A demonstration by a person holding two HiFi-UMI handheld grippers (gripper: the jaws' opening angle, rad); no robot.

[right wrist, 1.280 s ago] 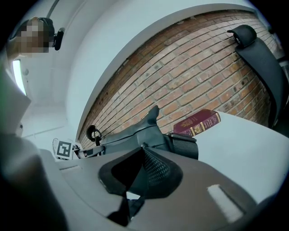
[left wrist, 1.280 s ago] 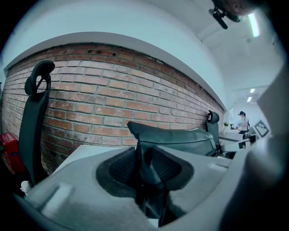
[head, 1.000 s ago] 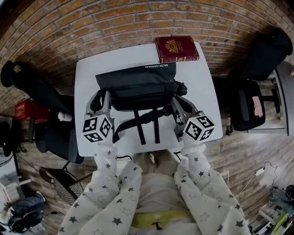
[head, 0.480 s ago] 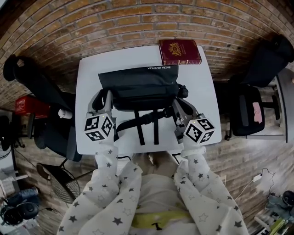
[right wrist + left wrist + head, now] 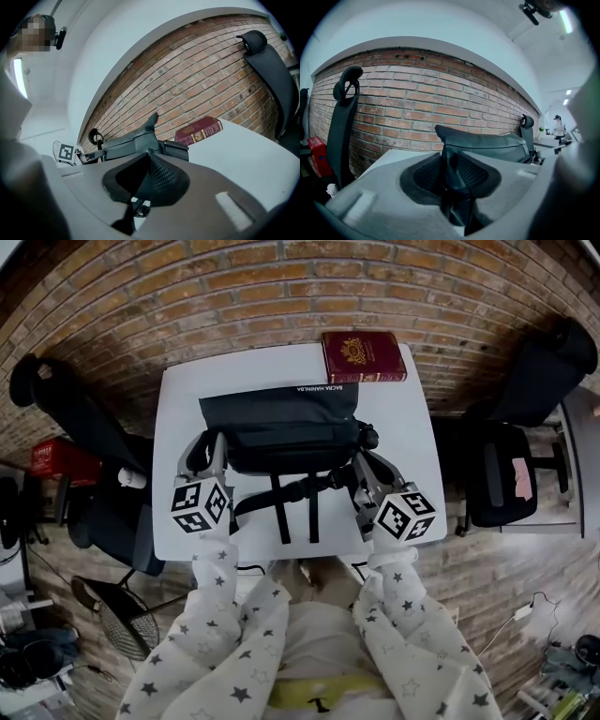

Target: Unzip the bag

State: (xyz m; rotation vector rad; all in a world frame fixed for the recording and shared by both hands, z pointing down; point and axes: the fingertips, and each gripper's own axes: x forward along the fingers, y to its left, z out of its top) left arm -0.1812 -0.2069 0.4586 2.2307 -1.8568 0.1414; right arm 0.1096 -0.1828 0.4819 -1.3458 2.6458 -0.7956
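A black bag point(image 5: 281, 418) lies across the white table point(image 5: 405, 432), its straps point(image 5: 295, 495) trailing toward me. My left gripper point(image 5: 214, 442) is at the bag's left end. In the left gripper view its jaws point(image 5: 452, 164) are shut on a fold of black bag fabric point(image 5: 449, 161). My right gripper point(image 5: 359, 461) is at the bag's right end. In the right gripper view its pads point(image 5: 161, 176) are pressed together at the bag's corner point(image 5: 140, 138). A small metal piece point(image 5: 138, 209) that looks like the zipper pull shows under them.
A dark red book point(image 5: 364, 355) lies at the table's far right corner, close behind the bag. A brick wall runs behind the table. Black office chairs stand to the left point(image 5: 66, 413) and right point(image 5: 525, 381). A red box point(image 5: 58, 465) sits on the floor at left.
Both grippers stay at the bag's two ends. Only the head view has shifted slightly.
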